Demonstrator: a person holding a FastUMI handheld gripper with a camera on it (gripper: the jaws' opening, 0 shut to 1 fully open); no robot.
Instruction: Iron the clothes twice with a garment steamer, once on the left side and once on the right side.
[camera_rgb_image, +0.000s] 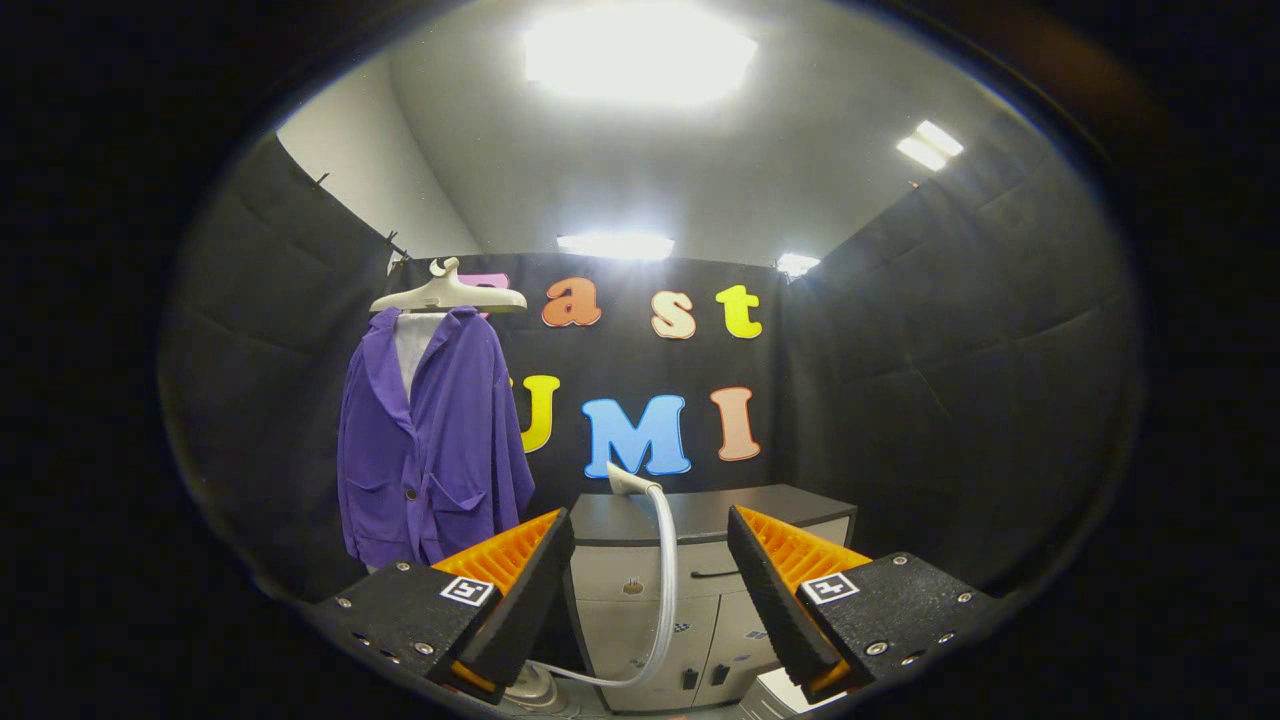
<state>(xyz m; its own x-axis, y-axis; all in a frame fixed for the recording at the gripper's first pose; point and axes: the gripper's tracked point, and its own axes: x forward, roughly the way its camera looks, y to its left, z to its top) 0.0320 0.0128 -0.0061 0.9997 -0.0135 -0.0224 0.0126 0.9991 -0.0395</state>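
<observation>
We see our gripper at the bottom centre of the frame, its two orange-ribbed fingers with black pads spread wide and holding nothing. In the gap between them, well beyond the tips, the garment steamer's white head lies on the dark grey top of a pale cabinet, just left of the frame's centre. Its nozzle end points up and to the left. From the head a light grey hose runs almost straight down the cabinet's front, then curves left toward a round base at the bottom, partly hidden behind the left finger. In the left half of the frame a purple buttoned jacket hangs on a cream plastic hanger, its long axis vertical, its front facing us, over a white inner garment.
</observation>
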